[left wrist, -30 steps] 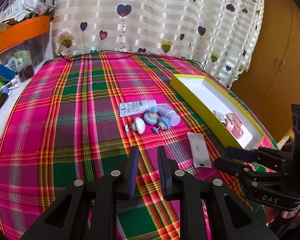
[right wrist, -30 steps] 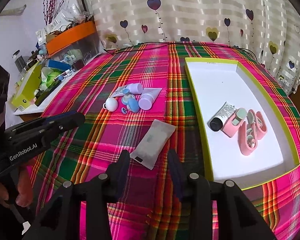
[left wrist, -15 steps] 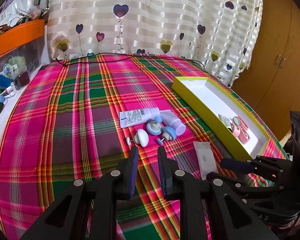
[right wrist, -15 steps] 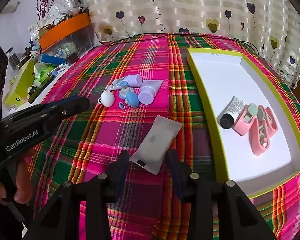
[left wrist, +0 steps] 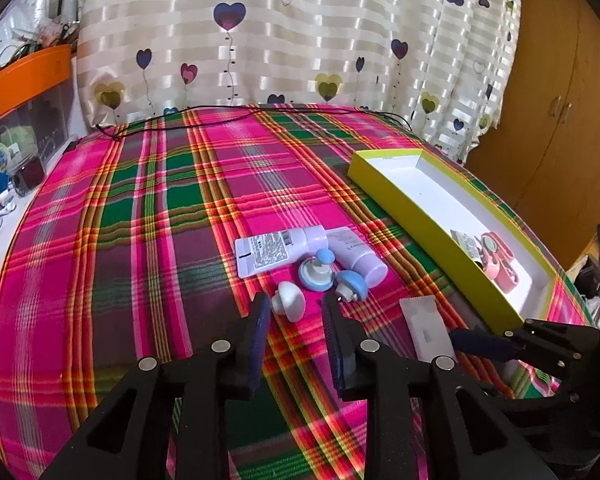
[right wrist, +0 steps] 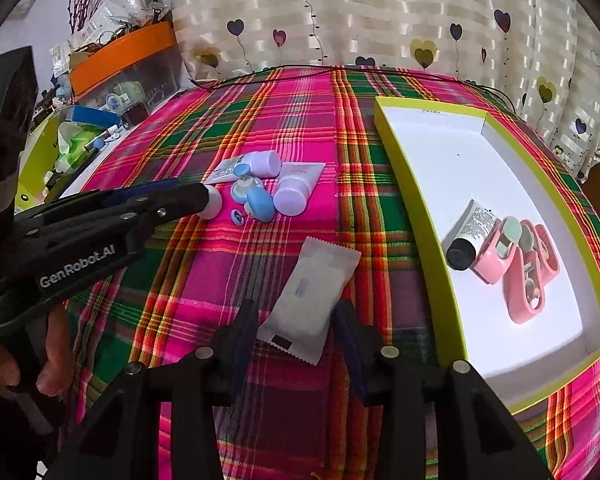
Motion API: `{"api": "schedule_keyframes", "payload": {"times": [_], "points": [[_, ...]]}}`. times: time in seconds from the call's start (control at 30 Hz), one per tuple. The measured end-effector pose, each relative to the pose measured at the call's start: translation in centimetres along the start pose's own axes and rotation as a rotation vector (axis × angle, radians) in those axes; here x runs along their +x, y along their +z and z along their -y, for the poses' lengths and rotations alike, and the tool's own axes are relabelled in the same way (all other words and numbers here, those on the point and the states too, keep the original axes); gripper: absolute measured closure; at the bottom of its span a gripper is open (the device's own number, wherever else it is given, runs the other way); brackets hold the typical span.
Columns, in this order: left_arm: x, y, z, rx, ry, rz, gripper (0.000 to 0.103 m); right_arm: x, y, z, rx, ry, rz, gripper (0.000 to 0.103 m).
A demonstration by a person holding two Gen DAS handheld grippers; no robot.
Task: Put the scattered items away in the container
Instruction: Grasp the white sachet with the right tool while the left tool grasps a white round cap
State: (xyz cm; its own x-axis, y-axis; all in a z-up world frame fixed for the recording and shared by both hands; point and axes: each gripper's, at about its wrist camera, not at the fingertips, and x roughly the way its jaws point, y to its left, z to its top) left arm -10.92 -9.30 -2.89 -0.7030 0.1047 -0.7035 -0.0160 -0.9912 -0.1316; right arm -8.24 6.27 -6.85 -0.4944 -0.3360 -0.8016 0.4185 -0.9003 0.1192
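A yellow-rimmed white tray [right wrist: 416, 196] [left wrist: 432, 236] lies on the plaid cloth and holds a black-capped tube [right wrist: 470, 236] and pink clippers [right wrist: 524, 276]. My right gripper [right wrist: 296, 322] is open with its fingers on either side of the near end of a white sachet [right wrist: 312, 292] [left wrist: 426, 326]. My left gripper [left wrist: 296, 312] is open, its tips reaching a white round knob [left wrist: 288, 300]. Beyond it lie two lilac tubes [left wrist: 276, 248] [left wrist: 358, 256] and small blue knobs [left wrist: 316, 272]. The left gripper [right wrist: 204, 200] also shows in the right wrist view.
An orange-lidded clear bin [right wrist: 128, 64] and clutter stand on a side surface at the left. A black cable [left wrist: 220, 120] runs along the table's far edge by the heart-print curtain. A wooden wardrobe [left wrist: 560, 100] stands at the right.
Both grippers have moved forward. The left now reaches the white knob. The right fingers now flank the sachet's near end.
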Motion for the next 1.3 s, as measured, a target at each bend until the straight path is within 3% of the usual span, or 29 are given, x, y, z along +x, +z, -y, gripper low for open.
{"api": "schedule_keyframes", "payload": {"times": [0.33,0.47,0.73,0.83,0.93,1.3], "points": [[2.1,0.3,0.3,0.026,0.024,-0.024,0.075,0.2,0.1,-0.1,-0.026,-0.021,0.003,0.062],[2.4,0.4,0.4,0.031,0.041,-0.021,0.075,0.2,0.1,0.0,-0.036,-0.038,0.004,0.07],[3.3,0.4,0.9,0.051,0.062,-0.063,0.075,0.1,0.1,0.3,-0.034,-0.025,0.008,0.072],[3.2,0.3,0.9,0.049,0.059,-0.061,0.075,0.1,0.1,0.4,-0.031,-0.02,0.007,0.073],[3.0,0.3,0.8,0.044,0.06,-0.049,0.083,0.0,0.0,0.5,-0.029,-0.015,0.007,0.073],[2.1,-0.1,1.2,0.045,0.054,-0.033,0.083,-0.4,-0.2,0.4,-0.024,0.011,0.011,0.073]]}}
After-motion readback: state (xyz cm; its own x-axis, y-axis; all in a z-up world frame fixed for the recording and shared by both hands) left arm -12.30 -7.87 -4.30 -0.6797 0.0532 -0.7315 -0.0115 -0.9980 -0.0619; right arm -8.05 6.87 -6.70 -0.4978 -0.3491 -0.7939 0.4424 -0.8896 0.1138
